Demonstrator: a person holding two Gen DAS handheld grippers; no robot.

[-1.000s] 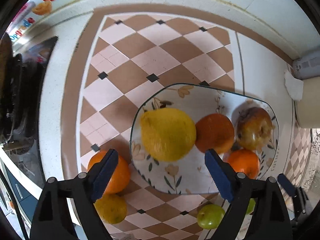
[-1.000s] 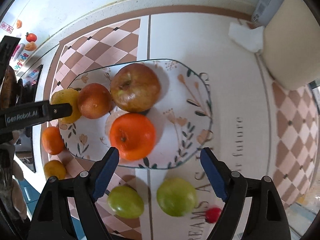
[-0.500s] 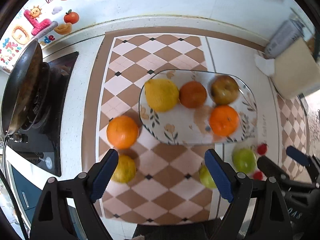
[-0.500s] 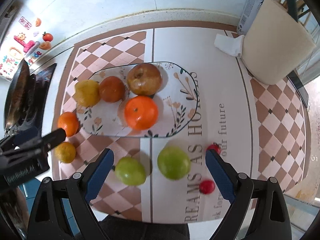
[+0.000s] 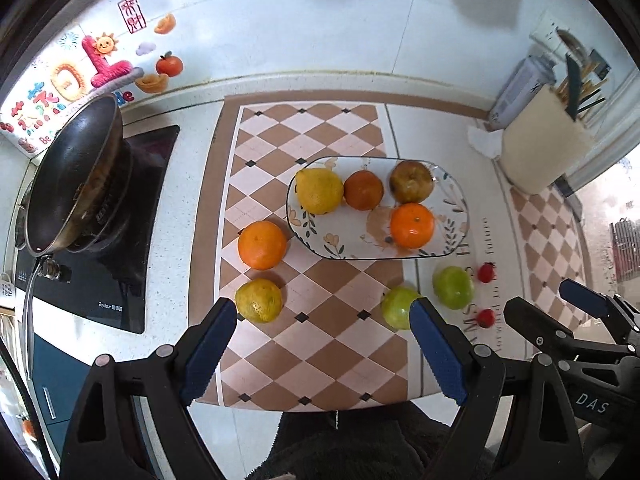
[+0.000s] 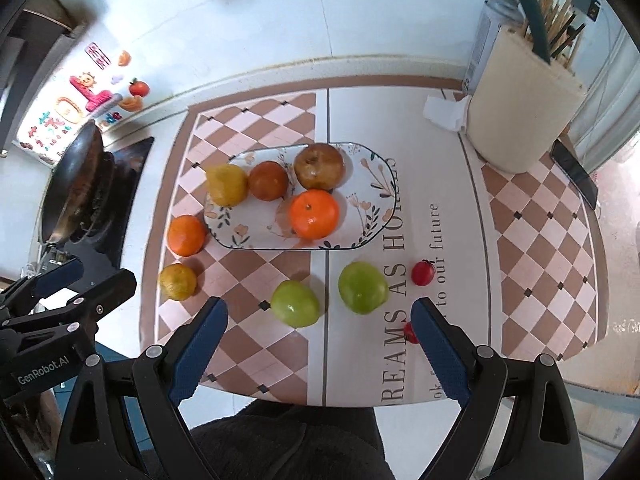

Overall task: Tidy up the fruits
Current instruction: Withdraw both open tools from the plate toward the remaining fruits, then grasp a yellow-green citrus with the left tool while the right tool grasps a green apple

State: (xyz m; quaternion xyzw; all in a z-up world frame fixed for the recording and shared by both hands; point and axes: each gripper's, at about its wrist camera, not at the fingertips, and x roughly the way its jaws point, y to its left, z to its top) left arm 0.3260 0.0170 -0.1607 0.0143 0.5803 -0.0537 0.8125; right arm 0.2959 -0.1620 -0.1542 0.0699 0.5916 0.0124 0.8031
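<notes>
Four fruits fill my floral oval plate (image 6: 376, 184); two green apples (image 6: 295, 303) lie nearest. Both my left gripper (image 5: 318, 350) and right gripper (image 6: 316, 344) gape empty above the mat's front edge.

The plate (image 6: 376, 184) beyond the jaws looks like glazed ceramic, glossy, with printed flowers. The mat (image 6: 532, 216) under it is smooth and matt. The gripper fingers (image 6: 200, 344) have blue ribbed pads on black matt plastic. Far left, the pan (image 5: 76, 184) is dark metal with a dull shine.
</notes>
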